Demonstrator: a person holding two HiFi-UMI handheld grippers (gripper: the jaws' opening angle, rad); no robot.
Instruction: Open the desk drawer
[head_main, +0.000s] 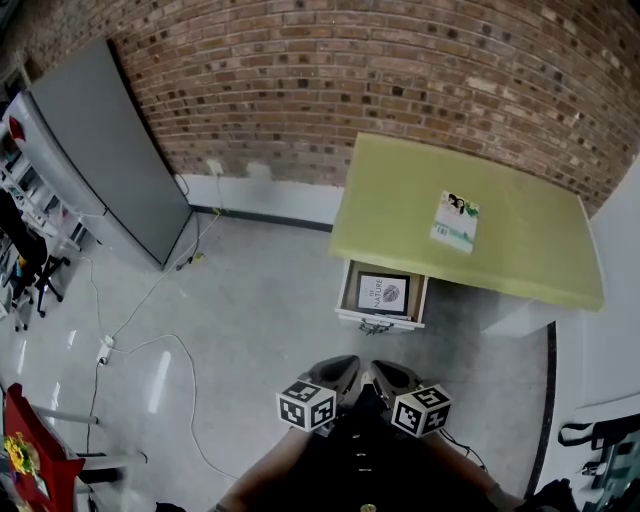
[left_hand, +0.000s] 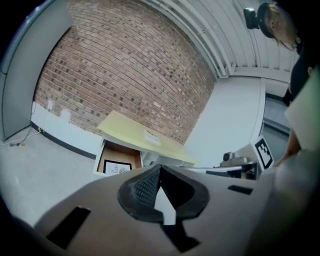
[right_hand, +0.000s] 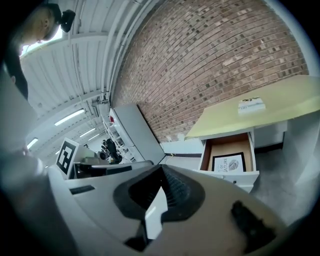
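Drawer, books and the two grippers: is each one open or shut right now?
Drawer: pulled open under the desk.
Book: closed, lying flat in the drawer, cover up.
Booklet: closed, lying flat on the desk top.
Left gripper: shut, holding nothing, away from the drawer.
Right gripper: shut, holding nothing, away from the drawer.

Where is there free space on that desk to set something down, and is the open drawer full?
The desk top is bare left of the booklet, and from the booklet to the right edge. The open drawer is crowded: a black-bordered print covers most of its floor.
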